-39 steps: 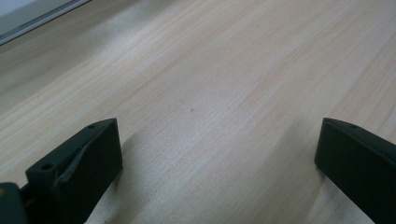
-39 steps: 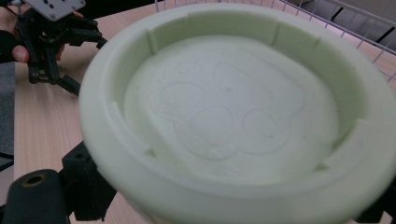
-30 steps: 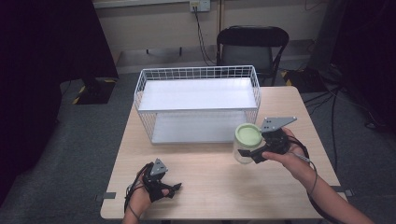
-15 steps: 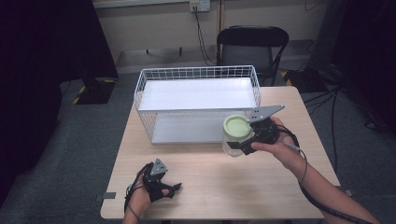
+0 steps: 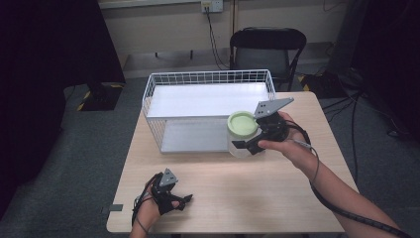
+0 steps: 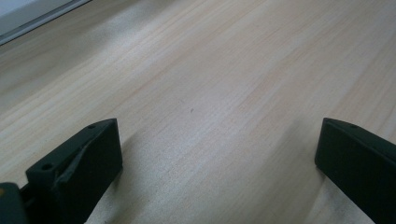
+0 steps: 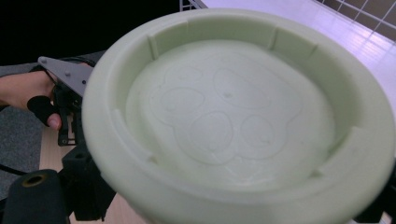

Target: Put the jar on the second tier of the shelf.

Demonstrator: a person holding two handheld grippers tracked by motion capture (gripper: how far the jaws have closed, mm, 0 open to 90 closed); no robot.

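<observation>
A clear jar (image 5: 241,145) with a pale green lid (image 5: 242,123) hangs just above the table, close to the front right corner of the white wire basket (image 5: 163,84). My right gripper (image 5: 243,145) is shut on the jar's body from the right side. In the right gripper view the lid (image 7: 233,116) is very close and bears a raised paw print. My left gripper (image 5: 184,200) rests on the wooden table (image 5: 257,198) near its front left. Its jaws stand open in the left gripper view (image 6: 215,135), with bare wood between them.
The basket has a white floor (image 5: 208,99) and open top. A black chair (image 5: 267,49) stands behind the table. The other hand with the left gripper (image 7: 60,112) appears past the lid in the right gripper view.
My right gripper has carried the jar left and away from the person, up to the basket's front right corner. The left gripper has stayed put.
</observation>
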